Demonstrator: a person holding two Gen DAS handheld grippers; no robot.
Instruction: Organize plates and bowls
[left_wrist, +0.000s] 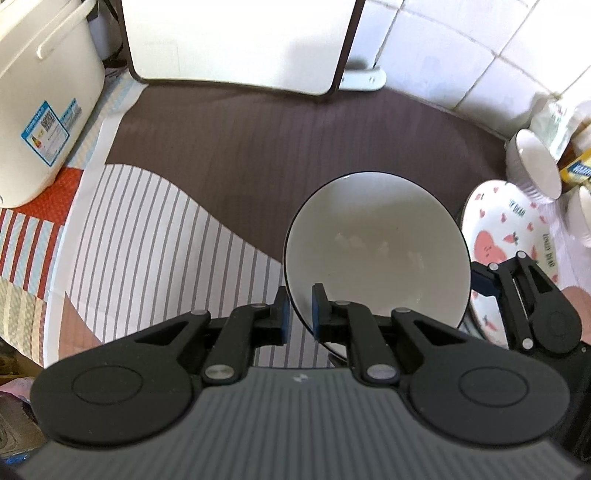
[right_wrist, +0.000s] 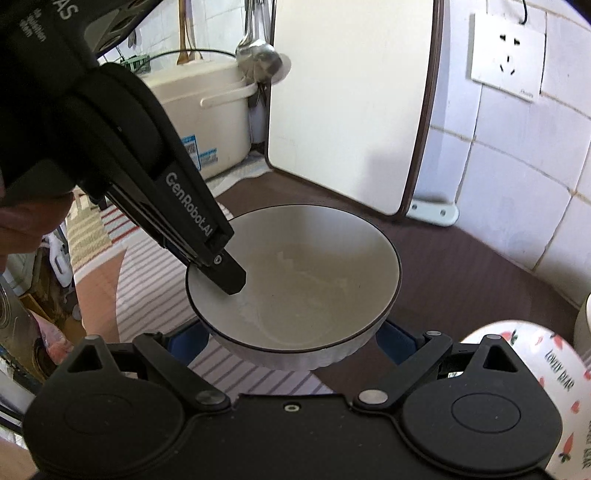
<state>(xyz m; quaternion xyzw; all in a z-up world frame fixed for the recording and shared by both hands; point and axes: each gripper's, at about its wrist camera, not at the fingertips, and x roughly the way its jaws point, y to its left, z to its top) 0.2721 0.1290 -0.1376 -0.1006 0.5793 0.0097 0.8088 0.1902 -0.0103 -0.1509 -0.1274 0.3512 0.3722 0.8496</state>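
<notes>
A white bowl with a dark rim (left_wrist: 376, 251) hangs tilted above the striped cloth. My left gripper (left_wrist: 298, 310) is shut on its near rim, one blue pad inside and one outside. In the right wrist view the same bowl (right_wrist: 295, 273) sits between the wide-set blue pads of my right gripper (right_wrist: 290, 338), which press on its ribbed sides. The left gripper (right_wrist: 229, 280) reaches into the bowl from the upper left. The right gripper (left_wrist: 480, 280) shows beside the bowl's right edge. A bear-print plate (left_wrist: 509, 221) lies just to the right.
A white ribbed bowl (left_wrist: 532, 162) lies tipped at the far right beside packets. A white lidded bin (left_wrist: 44, 110) stands at the left, a white board (left_wrist: 236, 40) leans at the back. Tiled wall with a socket (right_wrist: 508, 55) is to the right; a ladle (right_wrist: 258, 55) hangs behind.
</notes>
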